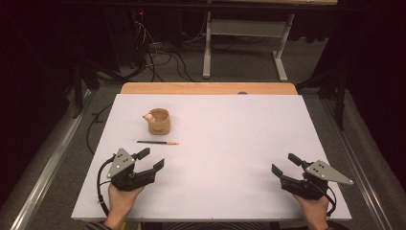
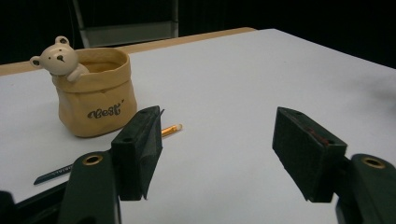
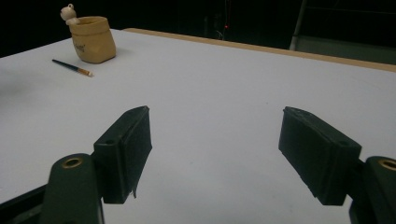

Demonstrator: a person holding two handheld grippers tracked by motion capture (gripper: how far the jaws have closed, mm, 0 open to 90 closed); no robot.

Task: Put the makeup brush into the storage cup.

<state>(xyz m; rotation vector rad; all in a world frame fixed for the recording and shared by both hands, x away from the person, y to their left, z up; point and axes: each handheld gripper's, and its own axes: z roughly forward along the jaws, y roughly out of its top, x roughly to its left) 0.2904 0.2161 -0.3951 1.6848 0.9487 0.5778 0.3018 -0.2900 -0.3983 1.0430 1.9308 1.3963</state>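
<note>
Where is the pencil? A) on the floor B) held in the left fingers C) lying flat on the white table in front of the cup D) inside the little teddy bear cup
C: the pencil lies flat on the table, just in front of the bear cup and apart from it.

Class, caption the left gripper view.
Open left claw faces a bear-trimmed pot and a pencil lying on the white table.
</note>
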